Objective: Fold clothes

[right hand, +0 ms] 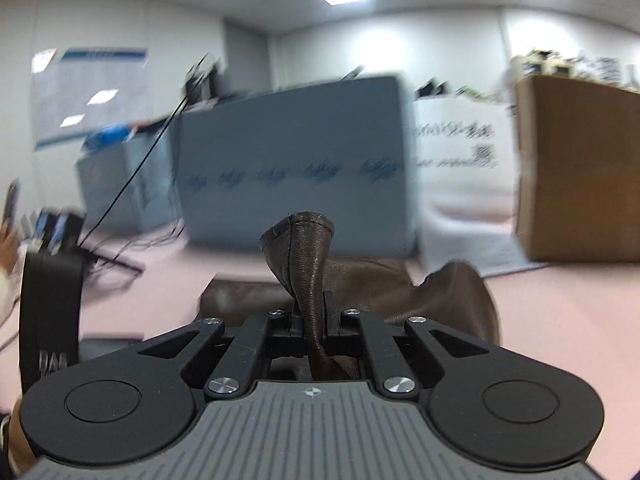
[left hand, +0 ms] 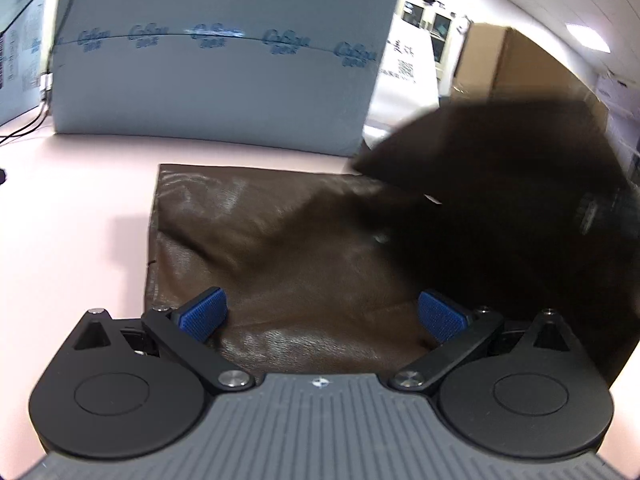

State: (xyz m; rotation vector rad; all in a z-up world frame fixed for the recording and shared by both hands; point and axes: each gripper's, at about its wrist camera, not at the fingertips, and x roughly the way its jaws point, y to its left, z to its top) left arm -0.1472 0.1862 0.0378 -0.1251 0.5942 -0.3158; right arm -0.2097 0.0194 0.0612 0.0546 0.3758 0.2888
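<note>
A dark brown leather garment [left hand: 280,240] lies on the pink table [left hand: 72,220], its left part flat. Just above its near edge hovers my left gripper [left hand: 322,314], open, blue pads [left hand: 204,312] spread wide with nothing between them. The garment's right side [left hand: 500,184] is lifted in a blurred dark fold. In the right wrist view, my right gripper [right hand: 314,320] is shut on a pinched edge of the garment [right hand: 304,256], which stands up past the fingertips. The rest of the garment [right hand: 440,292] drapes below and to the right.
A grey-blue box [left hand: 224,60] with blue print stands at the table's back edge, also seen as the grey-blue box [right hand: 292,168]. A white bag [right hand: 460,148] and a cardboard box [right hand: 576,168] stand right of it. Cables [left hand: 24,128] trail at far left. A person's hand [right hand: 6,248] shows at left.
</note>
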